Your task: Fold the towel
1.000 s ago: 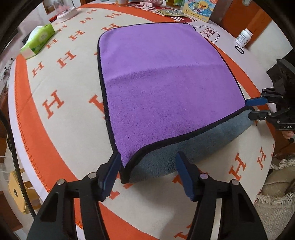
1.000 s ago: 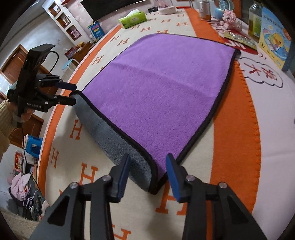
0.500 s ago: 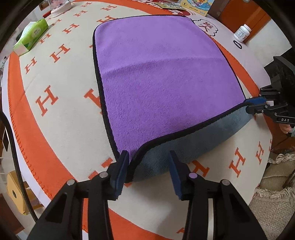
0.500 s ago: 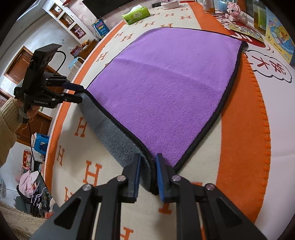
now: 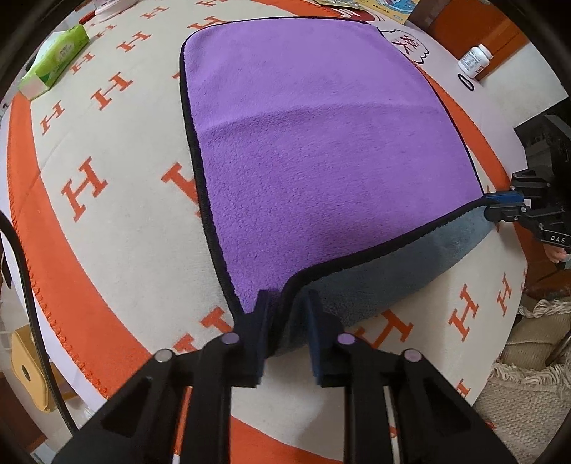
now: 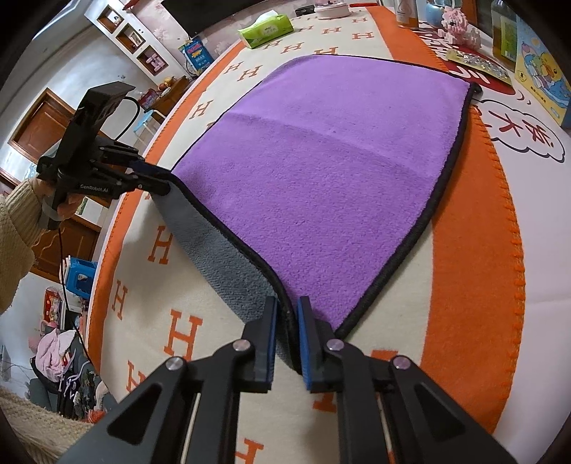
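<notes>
A purple towel [image 5: 321,150] with black trim and a grey underside lies spread on the table; it also shows in the right wrist view [image 6: 321,171]. My left gripper [image 5: 287,303] is shut on the towel's near left corner, which is lifted a little so the grey side shows. My right gripper [image 6: 286,310] is shut on the near right corner, also lifted. Each gripper shows in the other's view: the right one [image 5: 499,205] at the far right edge, the left one [image 6: 150,178] at the left.
The table is covered by a cream and orange cloth [image 5: 107,150] with H marks. A green tissue pack [image 5: 53,64], a white pill bottle [image 5: 474,60], a picture book [image 6: 542,71] and bottles [image 6: 503,32] stand along the far edge.
Both grippers moved in over the towel's near corners and closed on them. The near edge has lifted slightly, which shows more of the grey underside.
</notes>
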